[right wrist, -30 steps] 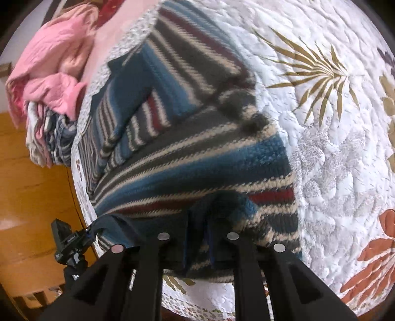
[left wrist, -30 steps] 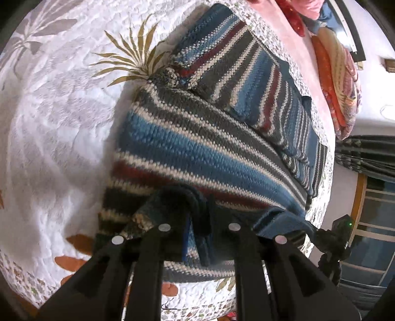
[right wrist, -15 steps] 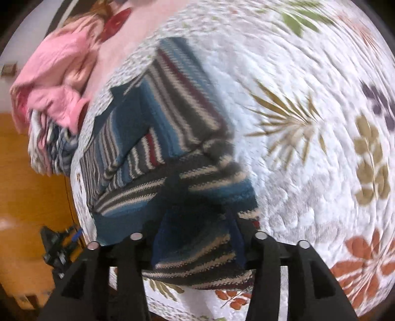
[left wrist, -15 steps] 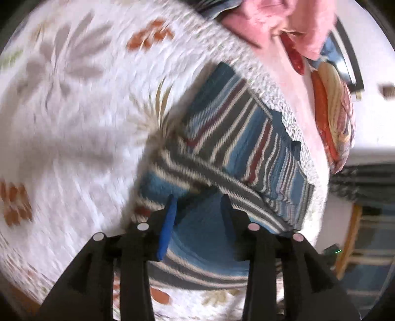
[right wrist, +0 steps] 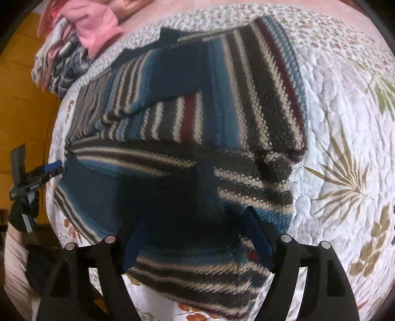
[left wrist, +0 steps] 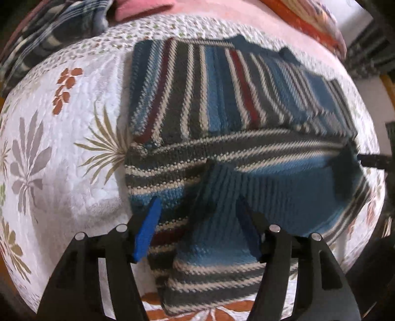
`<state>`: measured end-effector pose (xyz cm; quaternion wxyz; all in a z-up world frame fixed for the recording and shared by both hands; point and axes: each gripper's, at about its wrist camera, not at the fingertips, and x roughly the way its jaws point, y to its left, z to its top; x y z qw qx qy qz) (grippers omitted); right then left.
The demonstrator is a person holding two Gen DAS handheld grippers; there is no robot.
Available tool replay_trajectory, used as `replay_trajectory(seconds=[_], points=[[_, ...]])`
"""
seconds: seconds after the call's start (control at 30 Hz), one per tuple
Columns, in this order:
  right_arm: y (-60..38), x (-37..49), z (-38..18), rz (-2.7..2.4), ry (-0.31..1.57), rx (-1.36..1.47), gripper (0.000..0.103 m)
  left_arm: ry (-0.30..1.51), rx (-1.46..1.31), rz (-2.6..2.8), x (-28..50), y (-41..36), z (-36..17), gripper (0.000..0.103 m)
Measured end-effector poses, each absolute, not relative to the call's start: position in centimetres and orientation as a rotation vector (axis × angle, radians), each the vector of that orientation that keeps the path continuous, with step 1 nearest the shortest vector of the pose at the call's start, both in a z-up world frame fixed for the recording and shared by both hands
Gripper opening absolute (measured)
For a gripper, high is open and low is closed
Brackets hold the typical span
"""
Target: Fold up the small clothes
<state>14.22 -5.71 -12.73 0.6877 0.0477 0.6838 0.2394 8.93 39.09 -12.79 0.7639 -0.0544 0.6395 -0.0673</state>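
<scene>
Both grippers, left (left wrist: 197,222) and right (right wrist: 195,237), hover with fingers spread wide, grasping nothing; the folded striped knit sweater (left wrist: 222,111) lies just ahead, beneath them, on the floral quilt (left wrist: 61,148).

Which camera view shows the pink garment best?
The right wrist view: the pink garment lies crumpled on a clothes pile at top left. The left wrist view catches only a blurred pink strip at the top edge.
</scene>
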Motion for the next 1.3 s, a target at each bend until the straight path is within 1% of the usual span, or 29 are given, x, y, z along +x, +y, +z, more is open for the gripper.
replay_trajectory(seconds=[0.1,0.2,0.23,0.27,0.3,0.33,0.37,0.43,0.47,0.53,0.6,0.63,0.7,0.73,0.77,0.8,0.83,0.87,0.93,1.07,1.3], points=[[-5.5,14.2,-14.3,0.531,1.571,0.056,0.078,1.418,-0.093,-0.151,9.3,38.8,-14.1,0.063],[-4.8,13.9,-14.7,0.532,1.567,0.001,0.079,1.427,-0.059,-0.154,9.5,38.2,-14.7,0.062],[-4.4,13.8,-14.5,0.533,1.560,-0.025,0.077,1.428,-0.055,-0.169,9.6,37.9,-14.6,0.061],[-4.2,13.7,-14.3,0.537,1.552,-0.041,0.072,1.431,-0.052,-0.180,9.7,37.7,-14.6,0.059],[-3.9,13.5,-14.0,0.542,1.542,-0.067,0.068,1.432,-0.044,-0.191,9.6,37.4,-14.4,0.052],[-3.6,13.4,-13.9,0.546,1.539,-0.080,0.063,1.435,-0.038,-0.217,9.5,36.9,-14.2,0.048],[-3.5,13.3,-13.9,0.553,1.538,-0.087,0.054,1.437,-0.027,-0.253,9.4,36.3,-14.0,0.044],[-3.0,13.1,-13.5,0.572,1.525,-0.107,0.043,1.438,0.027,-0.266,9.4,35.1,-14.0,0.043],[-2.9,13.0,-13.4,0.576,1.521,-0.114,0.041,1.439,0.043,-0.265,9.4,34.9,-14.1,0.043],[-3.2,13.1,-13.4,0.580,1.520,-0.106,0.041,1.447,0.038,-0.252,9.5,35.1,-14.5,0.045],[-3.8,13.1,-13.7,0.572,1.530,-0.083,0.043,1.454,0.028,-0.237,9.6,35.1,-15.0,0.053],[-4.0,13.1,-13.8,0.565,1.533,-0.075,0.043,1.456,0.028,-0.232,9.6,35.1,-15.2,0.054],[-3.6,12.9,-13.8,0.562,1.525,-0.096,0.043,1.452,0.047,-0.226,9.4,35.2,-15.3,0.053],[-3.5,12.8,-13.7,0.561,1.520,-0.107,0.039,1.451,0.050,-0.226,9.5,35.0,-15.4,0.052],[-3.3,12.8,-13.5,0.560,1.514,-0.112,0.024,1.447,0.048,-0.229,9.4,35.0,-15.3,0.045],[-3.2,12.7,-13.1,0.564,1.502,-0.121,0.017,1.446,0.033,-0.239,9.3,34.8,-15.1,0.032],[-3.1,12.6,-12.7,0.566,1.493,-0.130,0.013,1.448,0.012,-0.252,9.2,34.4,-14.9,0.021],[-3.1,12.6,-12.3,0.572,1.483,-0.136,0.012,1.448,-0.022,-0.268,9.1,34.5,-14.5,0.014],[-3.5,12.3,-11.0,0.600,1.470,-0.116,0.010,1.427,-0.027,-0.283,8.9,34.3,-13.3,0.014],[-4.5,11.5,-7.9,0.652,1.421,-0.076,0.010,1.370,-0.058,-0.322,8.6,34.0,-10.5,0.014],[-7.4,10.8,-2.9,0.673,1.317,0.050,0.010,1.190,-0.181,-0.352,8.2,34.9,-4.2,0.013]])
